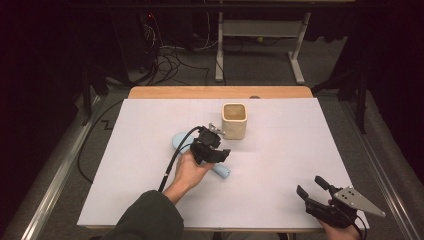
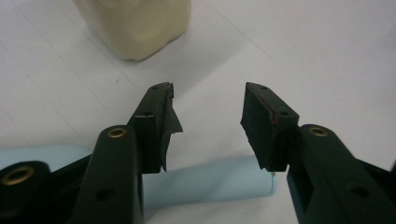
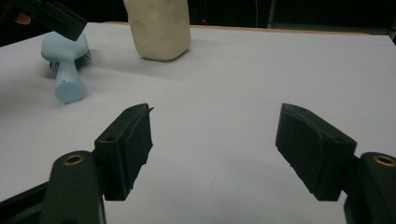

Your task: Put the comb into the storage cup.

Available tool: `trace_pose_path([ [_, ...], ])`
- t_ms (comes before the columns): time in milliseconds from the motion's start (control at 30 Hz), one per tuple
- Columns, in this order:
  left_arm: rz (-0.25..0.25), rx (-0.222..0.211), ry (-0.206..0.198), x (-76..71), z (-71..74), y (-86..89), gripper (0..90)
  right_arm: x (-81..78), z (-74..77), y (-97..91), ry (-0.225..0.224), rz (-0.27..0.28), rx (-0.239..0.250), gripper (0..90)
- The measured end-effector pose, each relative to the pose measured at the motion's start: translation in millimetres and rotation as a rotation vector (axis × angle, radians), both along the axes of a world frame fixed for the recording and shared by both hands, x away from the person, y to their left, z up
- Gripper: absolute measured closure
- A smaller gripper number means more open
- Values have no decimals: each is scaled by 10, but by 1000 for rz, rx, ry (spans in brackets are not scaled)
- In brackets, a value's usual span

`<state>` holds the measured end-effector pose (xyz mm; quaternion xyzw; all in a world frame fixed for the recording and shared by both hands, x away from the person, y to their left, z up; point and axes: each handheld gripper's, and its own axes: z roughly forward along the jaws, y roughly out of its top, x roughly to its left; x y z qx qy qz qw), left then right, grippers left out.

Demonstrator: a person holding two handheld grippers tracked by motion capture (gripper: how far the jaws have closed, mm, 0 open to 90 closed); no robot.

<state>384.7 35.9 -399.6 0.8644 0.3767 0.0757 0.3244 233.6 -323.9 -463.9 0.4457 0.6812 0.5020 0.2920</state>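
Near the tabletop's front right corner, the right tongs rest in the person's right hand with their jaws wide apart and nothing between them; in the right gripper view the same tongs look out over bare white surface. Farther in, left of the middle, the left hand holds the left tongs just above a light blue brush, which lies flat with its handle running toward the front edge and its head toward the left edge. In the left gripper view those tongs stand apart, the pads clear of the brush handle, which shows below and behind them, so nothing is clamped. In the right gripper view the brush lies with its bristles down on the surface. Beyond it, toward the back edge and near the middle, a cream square cup stands upright, near the brush but apart from it.
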Motion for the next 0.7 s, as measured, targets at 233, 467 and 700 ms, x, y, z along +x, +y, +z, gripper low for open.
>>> trace_pose_path([
  [233,-26,54,80,75,-62,-33,611,2,0,1,0,1,-1,274],
  [467,-18,112,127,138,-115,-62,740,3,0,0,3,2,1,273],
  [700,-36,121,163,155,-163,-110,871,7,-2,2,3,2,4,274],
])
